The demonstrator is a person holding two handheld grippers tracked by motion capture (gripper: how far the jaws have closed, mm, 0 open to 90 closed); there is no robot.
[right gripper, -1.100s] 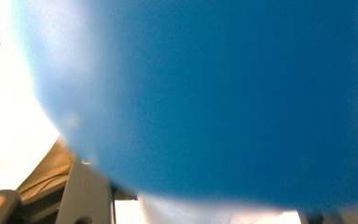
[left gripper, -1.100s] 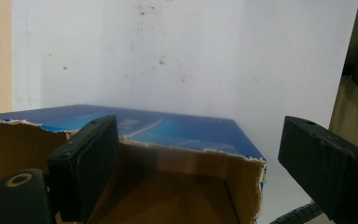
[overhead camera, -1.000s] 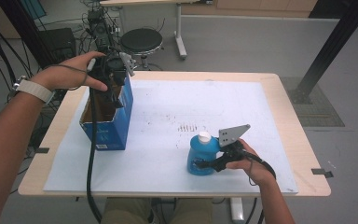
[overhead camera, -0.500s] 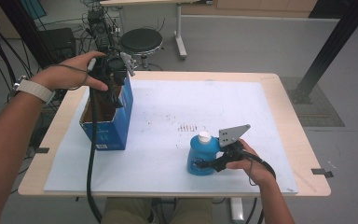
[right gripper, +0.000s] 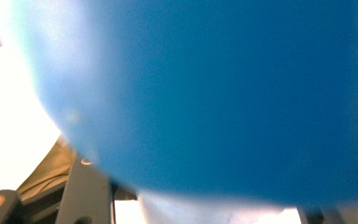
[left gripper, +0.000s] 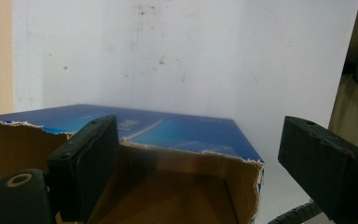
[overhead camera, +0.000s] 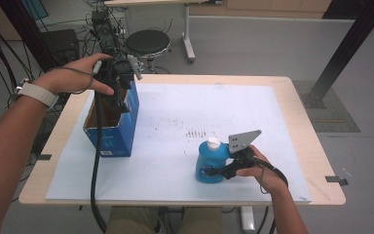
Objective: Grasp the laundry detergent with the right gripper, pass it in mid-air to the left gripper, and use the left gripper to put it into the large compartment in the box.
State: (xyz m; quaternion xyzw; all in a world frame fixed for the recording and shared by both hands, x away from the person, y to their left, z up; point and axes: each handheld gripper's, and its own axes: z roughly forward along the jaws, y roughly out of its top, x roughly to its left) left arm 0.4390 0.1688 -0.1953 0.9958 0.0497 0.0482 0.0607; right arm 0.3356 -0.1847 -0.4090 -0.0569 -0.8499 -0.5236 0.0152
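Note:
An open blue cardboard box [overhead camera: 111, 127] stands at the table's left. My left gripper [overhead camera: 118, 87] hovers over its far end, held from above by a hand. In the left gripper view its fingers [left gripper: 85, 158] are spread wide over the box's torn brown rim [left gripper: 186, 161], with nothing between them. A blue bottle [overhead camera: 211, 161] with a white cap stands upright near the front edge. My right gripper [overhead camera: 217, 171] is against its lower body from the right. The bottle [right gripper: 214, 93] hides the jaw tips in the right gripper view.
White paper [overhead camera: 199, 107] covers most of the wooden table [overhead camera: 302, 122]. A black stool [overhead camera: 147, 43], cables and equipment sit on the floor behind the table. A black post [overhead camera: 341, 53] rises at the far right. A thick cable hangs from the left gripper past the box.

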